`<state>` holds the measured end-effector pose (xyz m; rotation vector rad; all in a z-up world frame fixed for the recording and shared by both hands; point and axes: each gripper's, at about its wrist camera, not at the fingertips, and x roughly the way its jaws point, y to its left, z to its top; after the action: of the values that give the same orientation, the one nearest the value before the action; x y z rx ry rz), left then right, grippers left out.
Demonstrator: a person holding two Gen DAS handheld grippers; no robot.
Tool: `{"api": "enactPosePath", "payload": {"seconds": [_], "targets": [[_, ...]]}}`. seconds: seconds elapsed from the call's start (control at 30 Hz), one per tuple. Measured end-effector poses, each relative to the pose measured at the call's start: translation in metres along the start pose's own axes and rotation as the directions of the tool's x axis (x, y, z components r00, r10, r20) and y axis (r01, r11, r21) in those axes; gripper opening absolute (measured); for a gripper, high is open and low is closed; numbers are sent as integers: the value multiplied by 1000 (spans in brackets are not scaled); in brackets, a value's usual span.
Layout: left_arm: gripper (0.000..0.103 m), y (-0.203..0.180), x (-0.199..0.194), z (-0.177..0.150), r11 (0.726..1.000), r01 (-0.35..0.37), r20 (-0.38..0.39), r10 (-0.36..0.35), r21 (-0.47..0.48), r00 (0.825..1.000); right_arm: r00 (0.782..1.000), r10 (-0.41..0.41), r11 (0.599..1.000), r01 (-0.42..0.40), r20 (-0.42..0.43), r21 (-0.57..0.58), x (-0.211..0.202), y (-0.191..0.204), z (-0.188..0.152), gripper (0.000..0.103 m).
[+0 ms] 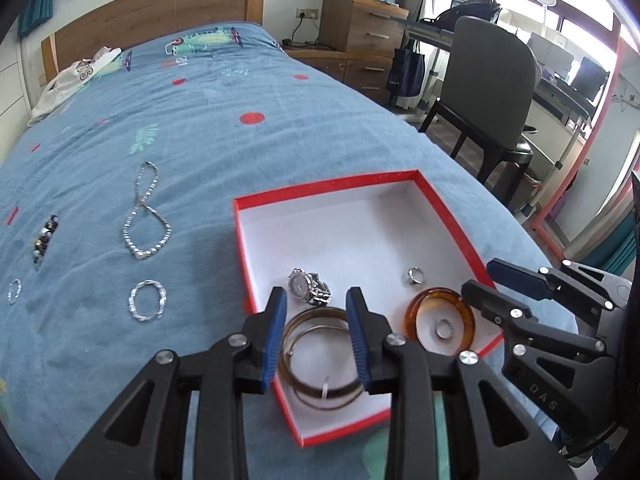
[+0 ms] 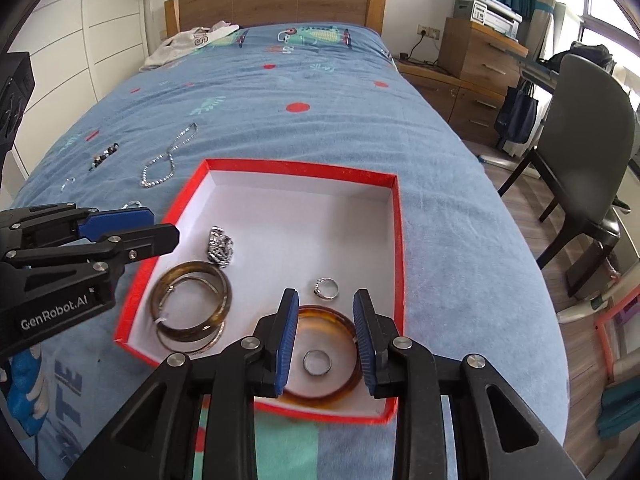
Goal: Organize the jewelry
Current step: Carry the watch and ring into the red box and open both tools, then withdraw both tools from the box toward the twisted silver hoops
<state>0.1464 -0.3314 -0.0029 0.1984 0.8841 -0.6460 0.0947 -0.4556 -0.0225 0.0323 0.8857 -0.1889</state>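
Note:
A red box point(image 1: 448, 216) point(image 2: 400, 240) with a white inside lies on the blue bed. In it are a silver watch point(image 1: 308, 286) point(image 2: 220, 247), brown bangles point(image 1: 316, 360) point(image 2: 188, 304), an amber bangle point(image 1: 440, 320) point(image 2: 320, 396), a plain ring point(image 1: 444, 328) point(image 2: 317, 362) and a second ring point(image 1: 415, 276) point(image 2: 326, 288). My left gripper point(image 1: 318, 336) point(image 2: 160, 226) is open and empty above the brown bangles. My right gripper point(image 2: 326, 340) point(image 1: 480, 284) is open and empty above the amber bangle. A silver necklace point(image 1: 146, 216) point(image 2: 164, 164), a silver bracelet point(image 1: 147, 305), a beaded bracelet point(image 1: 44, 240) point(image 2: 103, 156) and a small ring point(image 1: 14, 291) lie on the bedspread to the left.
A wooden headboard point(image 2: 276, 0) and a pale garment point(image 2: 188, 42) are at the far end of the bed. A dark chair point(image 2: 580, 160), wooden drawers point(image 2: 476, 60) and a desk stand to the right, past the bed's edge.

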Motion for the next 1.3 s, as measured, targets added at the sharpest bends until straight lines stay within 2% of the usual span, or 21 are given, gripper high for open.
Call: {"api": "enactPosePath", "payload": {"seconds": [0.13,0.23,0.5,0.67,0.77,0.9,1.03,1.3], "targets": [[31,4,-39,-8,1000,-20,42,21,-7,999,999,0,1000,0,33,-3,-28,8,-1,29],[40,8,-68,-16,999,-49,79,50,-10,996,998,7,1000,-6,63,-10,-52,20,-4,37],[40,39,-142,-56,996,-82,149,88,-47,985,989,52,998,-48,138,-35,-112,58,-14,38],[40,79,-183,-90,984,-151,149,164,-91,975,982,86,996,-78,170,-52,-136,79,-17,38],[40,108,-203,-105,972,-187,146,207,-139,967,977,109,993,-100,180,-62,-143,94,-16,38],[47,146,-226,-124,949,-241,155,274,-205,949,972,143,988,-128,189,-88,-148,116,-12,38],[48,183,-239,-140,926,-272,148,317,-261,937,969,169,982,-149,179,-119,-146,139,-9,38],[49,232,-237,-162,894,-283,126,344,-347,931,969,208,970,-187,136,-153,-123,176,-5,38]]}}
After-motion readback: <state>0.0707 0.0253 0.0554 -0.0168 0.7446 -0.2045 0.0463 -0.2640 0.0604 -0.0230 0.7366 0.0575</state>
